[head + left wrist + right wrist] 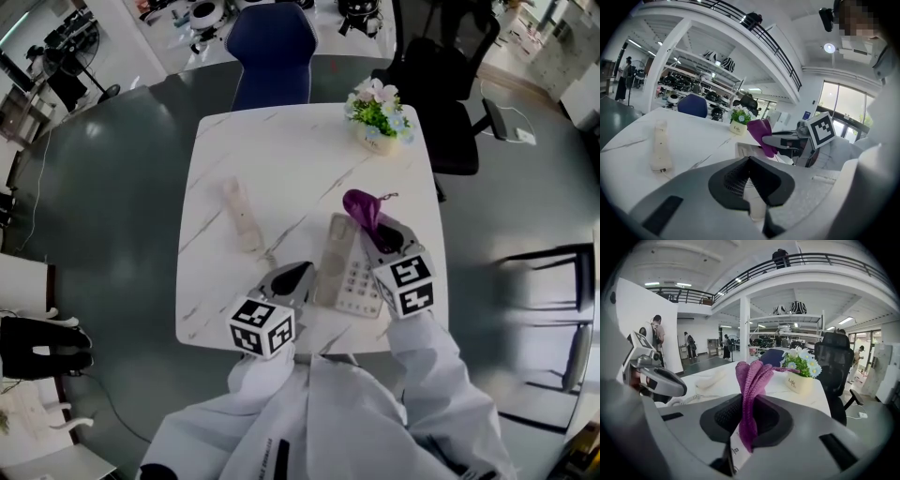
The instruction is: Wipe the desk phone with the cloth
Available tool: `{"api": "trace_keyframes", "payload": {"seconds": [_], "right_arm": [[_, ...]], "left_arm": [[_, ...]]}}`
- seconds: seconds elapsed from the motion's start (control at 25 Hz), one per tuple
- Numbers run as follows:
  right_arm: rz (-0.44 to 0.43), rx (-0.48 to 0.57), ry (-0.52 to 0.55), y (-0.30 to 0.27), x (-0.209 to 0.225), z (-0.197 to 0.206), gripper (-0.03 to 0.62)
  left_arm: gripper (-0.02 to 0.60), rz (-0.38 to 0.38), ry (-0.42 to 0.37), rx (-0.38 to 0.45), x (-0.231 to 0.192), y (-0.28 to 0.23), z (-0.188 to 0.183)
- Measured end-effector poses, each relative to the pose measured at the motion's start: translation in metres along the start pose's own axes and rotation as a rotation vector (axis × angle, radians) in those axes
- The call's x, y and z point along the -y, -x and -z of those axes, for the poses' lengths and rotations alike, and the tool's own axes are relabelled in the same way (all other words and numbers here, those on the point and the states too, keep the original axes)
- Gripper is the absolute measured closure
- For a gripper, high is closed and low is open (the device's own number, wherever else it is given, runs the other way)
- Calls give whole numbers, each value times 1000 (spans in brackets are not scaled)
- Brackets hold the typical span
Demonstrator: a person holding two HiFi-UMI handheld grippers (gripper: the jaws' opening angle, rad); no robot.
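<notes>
Desk phone (349,270) lies at the near right of the bench (262,150), its long axis running away from the person. The cloth (361,208), pinched in the closed fingers of the right gripper (373,234), is over the phone's far end, so a wipe would likely draw back along that axis. The left gripper (298,275), fingers together and apparently empty, is at the phone's left edge. The handset (242,216) lies apart to the left, clear of the path. The flower pot (380,117) stands well beyond.

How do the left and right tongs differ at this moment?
The right tongs pinch the purple knitted cloth; the left tongs hold nothing. The right tongs are over the beige desk phone base; the left tongs sit beside its left edge. Both are shut.
</notes>
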State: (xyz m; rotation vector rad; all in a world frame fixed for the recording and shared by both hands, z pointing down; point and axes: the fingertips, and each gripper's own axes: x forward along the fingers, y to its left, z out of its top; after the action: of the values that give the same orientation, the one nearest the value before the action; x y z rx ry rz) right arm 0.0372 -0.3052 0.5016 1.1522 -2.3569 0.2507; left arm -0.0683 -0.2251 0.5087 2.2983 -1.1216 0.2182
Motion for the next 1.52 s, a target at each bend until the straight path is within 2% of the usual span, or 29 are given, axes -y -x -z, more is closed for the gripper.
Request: {"api": "trace_keyframes", "payload": {"seconds": [0.44,1.52], "right_arm": [[-57,-143,16,-18,-20,19,553],[-74,-264,-16,-11,-52,39,553]], "left_arm": [[583,29,8,-18,-10,1,0],[583,110,-18,-50,-12,14,9]]}}
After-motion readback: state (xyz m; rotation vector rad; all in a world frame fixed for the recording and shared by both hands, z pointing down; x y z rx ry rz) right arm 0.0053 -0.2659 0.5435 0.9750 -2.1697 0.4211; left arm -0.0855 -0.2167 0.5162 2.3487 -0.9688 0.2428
